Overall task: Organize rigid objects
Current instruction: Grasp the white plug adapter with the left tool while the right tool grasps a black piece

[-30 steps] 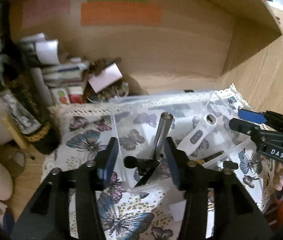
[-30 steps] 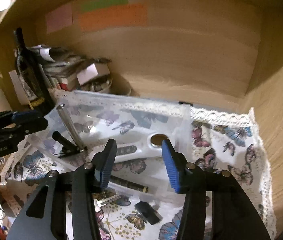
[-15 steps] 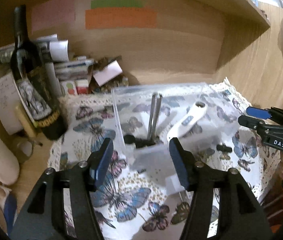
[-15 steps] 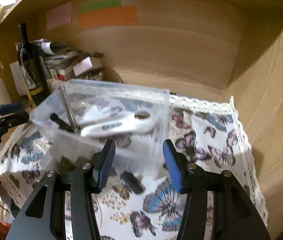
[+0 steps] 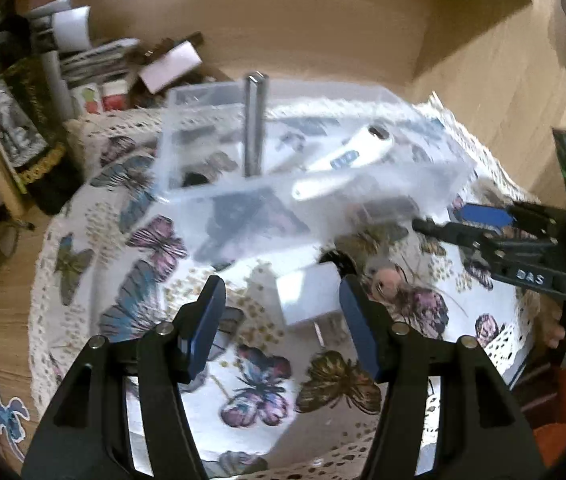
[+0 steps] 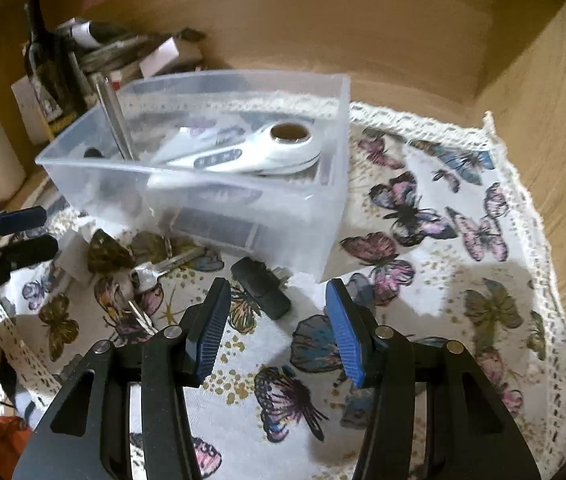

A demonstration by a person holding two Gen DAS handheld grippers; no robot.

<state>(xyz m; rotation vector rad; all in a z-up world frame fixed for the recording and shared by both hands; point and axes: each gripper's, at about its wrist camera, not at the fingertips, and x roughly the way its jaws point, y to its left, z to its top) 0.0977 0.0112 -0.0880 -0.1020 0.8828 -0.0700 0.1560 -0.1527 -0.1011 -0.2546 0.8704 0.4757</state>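
A clear plastic bin (image 6: 323, 208) (image 5: 435, 184) stands on the butterfly cloth. It holds a white handheld device (image 6: 267, 152) (image 5: 347, 152), a metal rod (image 6: 113, 116) (image 5: 254, 120) leaning upright, and small dark items. My left gripper (image 5: 281, 320) is open and empty, low over a white adapter block (image 5: 309, 296). My right gripper (image 6: 277, 320) is open and empty, just in front of a black plug (image 6: 261, 284). Keys (image 6: 159, 268) lie left of the plug.
A wine bottle (image 5: 23, 120) (image 6: 47, 64), stacked papers and small boxes (image 5: 115, 64) crowd the back left corner. Wooden walls close the back and right. The lace-edged cloth (image 6: 483, 220) stretches to the right of the bin.
Both grippers have pulled back and lowered from above the bin toward the front of the cloth. The adapter block, black plug and keys now lie close before the fingers.
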